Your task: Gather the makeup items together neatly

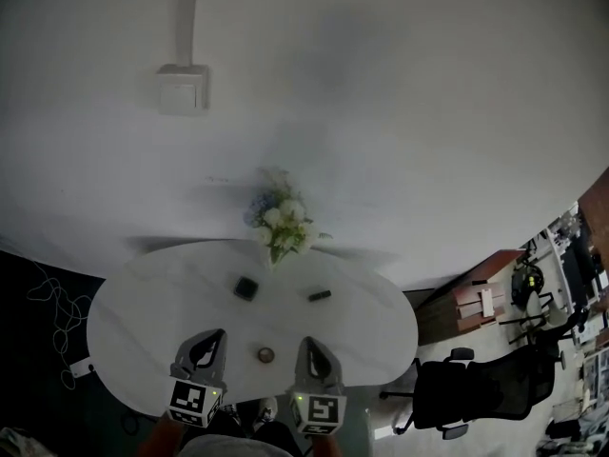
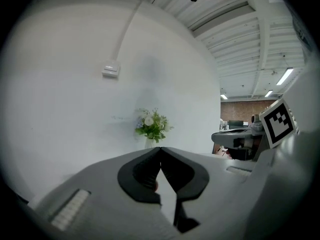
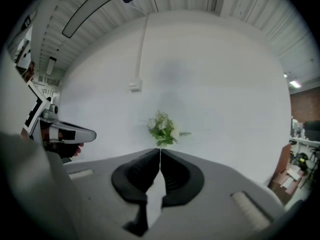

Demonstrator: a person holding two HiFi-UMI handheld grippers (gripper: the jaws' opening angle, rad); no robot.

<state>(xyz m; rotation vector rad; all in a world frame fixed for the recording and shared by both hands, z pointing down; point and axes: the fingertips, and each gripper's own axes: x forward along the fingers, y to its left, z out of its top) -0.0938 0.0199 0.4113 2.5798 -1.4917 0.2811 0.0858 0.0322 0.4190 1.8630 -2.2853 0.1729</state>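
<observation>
While both are pressed together on nothing, left tool point(image 1: 213, 337) and right tool point(image 1: 310, 344) sit at the white surface's point(image 1: 143, 312) near edge. Round pot point(image 1: 265, 354) lies between them. Black compact point(image 1: 246, 288) and dark stick point(image 1: 320, 295) lie farther off, apart, near the flowers point(image 1: 281, 223).

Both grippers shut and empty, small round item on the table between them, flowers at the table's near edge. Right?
No. The flowers stand at the table's far edge, by the wall; the head view shows it. Otherwise right: left gripper and right gripper are shut and empty, and the small round item lies between them.
</observation>
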